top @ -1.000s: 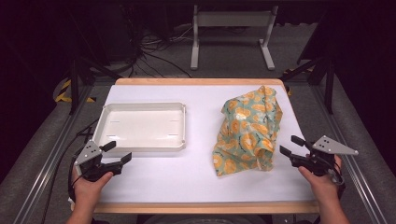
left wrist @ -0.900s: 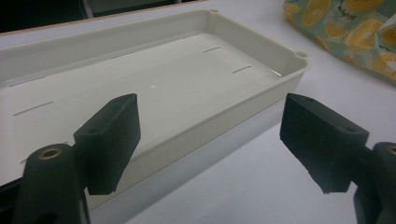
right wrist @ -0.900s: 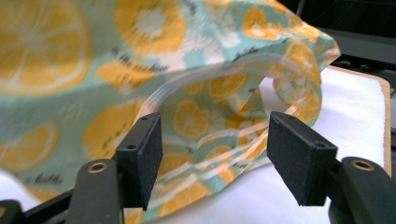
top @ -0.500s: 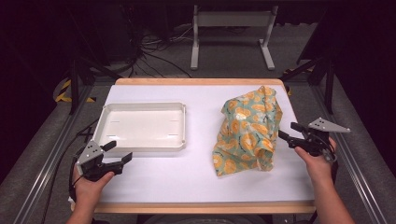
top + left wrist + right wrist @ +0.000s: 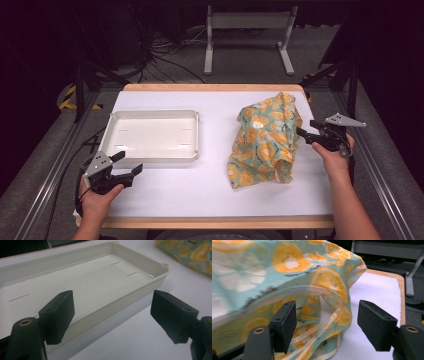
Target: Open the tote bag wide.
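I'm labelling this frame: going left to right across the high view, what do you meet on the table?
left gripper → white tray → orange-print cloth → right gripper

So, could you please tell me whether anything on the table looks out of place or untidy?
The orange-print cloth lies crumpled in a heap at the table's right, beside the right tool. The white tray sits square and empty.
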Available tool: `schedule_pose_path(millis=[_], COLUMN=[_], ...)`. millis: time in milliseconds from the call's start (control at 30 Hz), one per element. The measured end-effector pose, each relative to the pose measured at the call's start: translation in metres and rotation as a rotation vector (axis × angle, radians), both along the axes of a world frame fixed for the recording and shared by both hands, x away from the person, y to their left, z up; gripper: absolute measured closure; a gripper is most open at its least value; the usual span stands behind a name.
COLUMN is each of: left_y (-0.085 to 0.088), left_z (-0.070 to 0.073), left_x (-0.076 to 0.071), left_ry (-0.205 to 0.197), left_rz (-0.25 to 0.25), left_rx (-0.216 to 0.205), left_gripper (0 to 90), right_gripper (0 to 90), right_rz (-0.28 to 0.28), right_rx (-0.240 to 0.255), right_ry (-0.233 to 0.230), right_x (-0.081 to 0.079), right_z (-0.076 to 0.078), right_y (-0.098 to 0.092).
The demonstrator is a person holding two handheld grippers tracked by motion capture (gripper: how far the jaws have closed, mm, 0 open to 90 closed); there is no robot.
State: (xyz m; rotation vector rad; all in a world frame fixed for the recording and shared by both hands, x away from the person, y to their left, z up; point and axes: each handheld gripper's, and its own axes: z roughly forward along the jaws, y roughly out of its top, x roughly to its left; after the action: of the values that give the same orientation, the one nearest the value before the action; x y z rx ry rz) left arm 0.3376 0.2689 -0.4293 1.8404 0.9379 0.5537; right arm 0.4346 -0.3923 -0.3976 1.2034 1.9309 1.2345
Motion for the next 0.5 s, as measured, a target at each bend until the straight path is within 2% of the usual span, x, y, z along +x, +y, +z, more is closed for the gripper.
schedule_pose_path(millis=[233,333,400,500], left_y=[0.000,-0.001,-0.001,-0.004], left_z=[0.000,0.001,0.002,0.001], left_x=[-0.001,-0.002,-0.002,-0.003], left_ry=[-0.026,-0.053,-0.055,-0.061], left_rz=[-0.018,-0.033,-0.042,-0.052], left_rx=[-0.007,-0.020,-0.008,0.020], left_gripper=[21.7,22.8,23.8,30.3], right_gripper=[38.5,43.8,47.3,53.8], right_rz=[0.004,-0.006,-0.011,-0.006], right_rx=[-0.017,-0.028,-0.015,-0.013], right_ry=[0.047,0.039,0.033,0.016], right_x=[0.024,0.031,0.035,0.037], right_z=[-0.009,-0.012,-0.014,-0.015], right_y=[0.001,0.000,-0.001,-0.001])
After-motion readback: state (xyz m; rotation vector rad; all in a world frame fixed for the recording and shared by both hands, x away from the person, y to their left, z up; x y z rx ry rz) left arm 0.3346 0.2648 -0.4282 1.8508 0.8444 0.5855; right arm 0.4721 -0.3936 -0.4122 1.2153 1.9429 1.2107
